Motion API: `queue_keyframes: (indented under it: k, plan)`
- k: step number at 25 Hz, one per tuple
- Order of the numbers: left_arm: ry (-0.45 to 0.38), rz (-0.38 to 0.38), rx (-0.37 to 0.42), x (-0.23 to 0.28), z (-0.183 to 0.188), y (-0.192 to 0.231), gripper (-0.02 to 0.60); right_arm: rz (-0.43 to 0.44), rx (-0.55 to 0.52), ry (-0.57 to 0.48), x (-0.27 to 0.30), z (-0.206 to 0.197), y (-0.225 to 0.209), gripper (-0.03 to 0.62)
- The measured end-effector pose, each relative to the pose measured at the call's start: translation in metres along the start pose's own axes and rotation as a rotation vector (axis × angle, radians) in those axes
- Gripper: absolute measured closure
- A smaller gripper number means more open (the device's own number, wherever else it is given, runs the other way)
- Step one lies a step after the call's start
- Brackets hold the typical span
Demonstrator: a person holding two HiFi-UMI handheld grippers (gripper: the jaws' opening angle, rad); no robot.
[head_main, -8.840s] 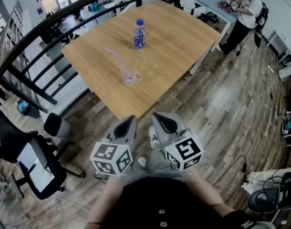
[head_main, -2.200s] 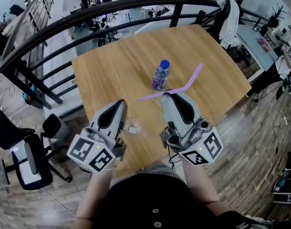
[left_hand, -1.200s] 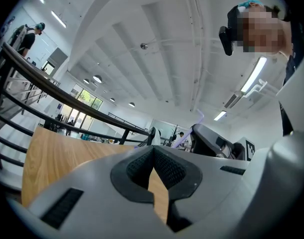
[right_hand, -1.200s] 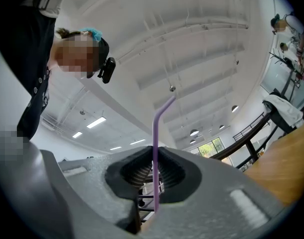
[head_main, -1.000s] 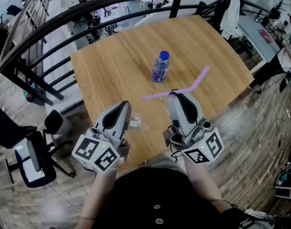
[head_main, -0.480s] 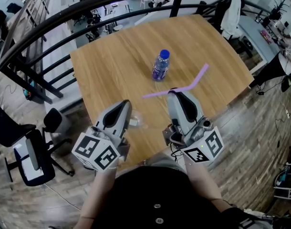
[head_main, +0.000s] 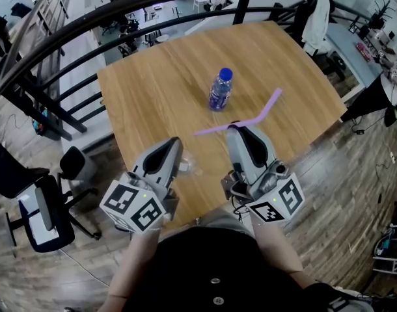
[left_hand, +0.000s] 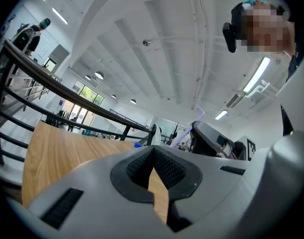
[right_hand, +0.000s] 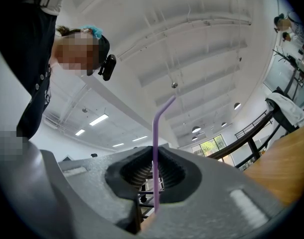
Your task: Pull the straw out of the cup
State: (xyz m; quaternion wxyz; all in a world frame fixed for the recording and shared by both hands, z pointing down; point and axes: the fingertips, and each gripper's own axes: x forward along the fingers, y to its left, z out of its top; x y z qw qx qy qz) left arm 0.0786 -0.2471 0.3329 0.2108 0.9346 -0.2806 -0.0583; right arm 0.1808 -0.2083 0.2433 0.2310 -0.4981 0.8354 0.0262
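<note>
The purple bent straw [head_main: 211, 130] is clear of the cup and hangs in the air over the table, with my right gripper [head_main: 236, 127] shut on it. In the right gripper view the straw [right_hand: 155, 148] stands pinched between the two pads, its bent end up. The clear cup [head_main: 185, 168] sits on the wooden table [head_main: 153, 77] near the front edge, just right of my left gripper [head_main: 174, 143]. The left gripper [left_hand: 153, 156] has its jaws together with nothing seen between them. Whether it touches the cup I cannot tell.
A blue-capped bottle [head_main: 219, 90] stands at the table's middle, beyond the straw. A black railing [head_main: 68, 44] curves behind the table. An office chair [head_main: 36, 207] is on the floor at the left. The table's right corner meets a wooden floor [head_main: 355, 174].
In the earliest frame the straw stood in the cup and both grippers hung back from the table. Now the right gripper holds it out. Over the last second neither gripper moved.
</note>
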Motion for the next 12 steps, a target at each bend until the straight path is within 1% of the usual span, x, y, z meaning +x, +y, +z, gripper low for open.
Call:
queue_keyframes:
  k: [6, 12]
  plan:
    - [0.012, 0.008, -0.009, -0.0019, -0.0012, 0.0021, 0.571, 0.0, 0.004, 0.013, 0.0028, -0.0029, 0.0021, 0.562]
    - [0.016, 0.003, -0.001, -0.0036, -0.0031, -0.0006, 0.571, 0.006, 0.009, 0.013, 0.0018, -0.0058, 0.0046, 0.562]
